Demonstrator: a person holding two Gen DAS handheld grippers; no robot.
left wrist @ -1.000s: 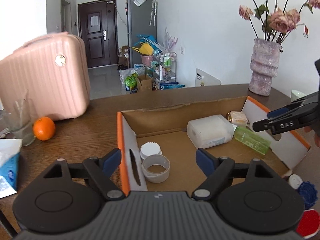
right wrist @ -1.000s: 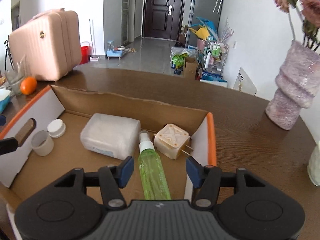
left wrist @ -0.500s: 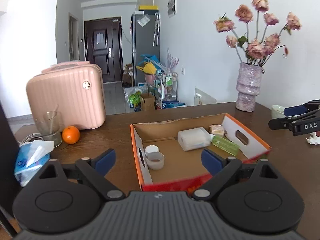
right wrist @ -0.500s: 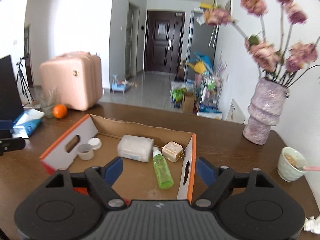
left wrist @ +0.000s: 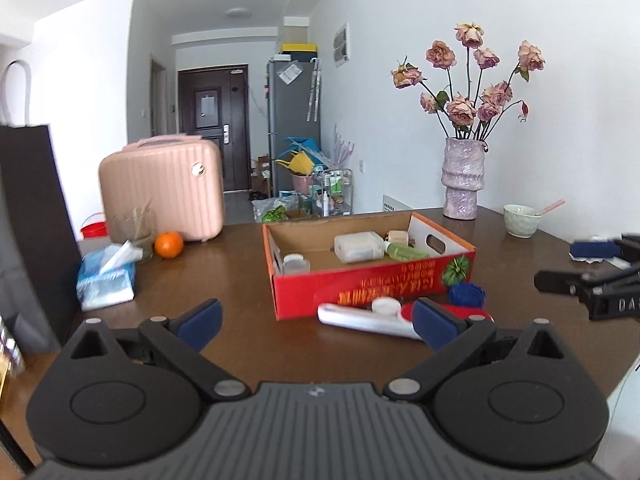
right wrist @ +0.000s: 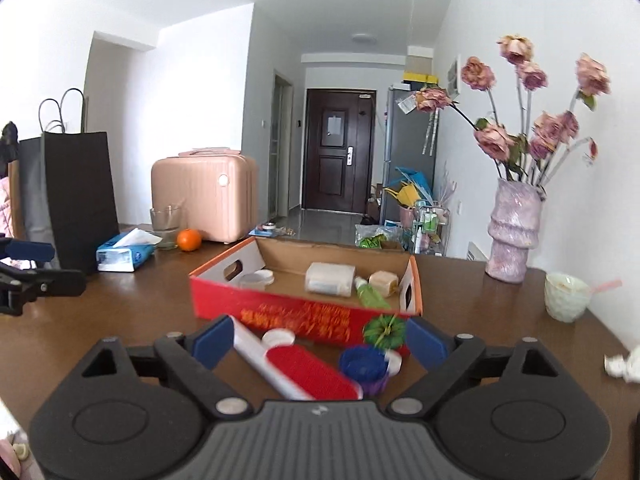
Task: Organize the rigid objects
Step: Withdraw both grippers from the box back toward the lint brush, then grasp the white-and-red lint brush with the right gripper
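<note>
A red cardboard box [left wrist: 372,286] [right wrist: 304,316] with an orange rim sits mid-table. Inside lie a white container [left wrist: 358,246] [right wrist: 330,278], a green spray bottle [left wrist: 406,252] [right wrist: 372,298], a beige plug [left wrist: 398,236] [right wrist: 383,279] and a white lid [left wrist: 296,262] [right wrist: 256,278]. On the table in front of the box lie a white-and-red brush [left wrist: 368,320] [right wrist: 304,368], a white cap [left wrist: 385,306] [right wrist: 279,337] and a blue lid [left wrist: 466,294] [right wrist: 364,364]. My left gripper [left wrist: 316,322] and right gripper [right wrist: 320,342] hover short of the box, jaws opening wide, gripping nothing.
At the back left stand a pink case [left wrist: 160,188], an orange [left wrist: 169,245], a glass [left wrist: 132,228], a tissue pack [left wrist: 106,276] and a black bag [left wrist: 32,220]. A vase of flowers [left wrist: 462,178] and a bowl with a spoon [left wrist: 520,220] stand at the right.
Both grippers have drawn back from over the box and their jaws have widened. The green bottle that lay between the right fingers stays in the box. The box's red front and the brush came into view.
</note>
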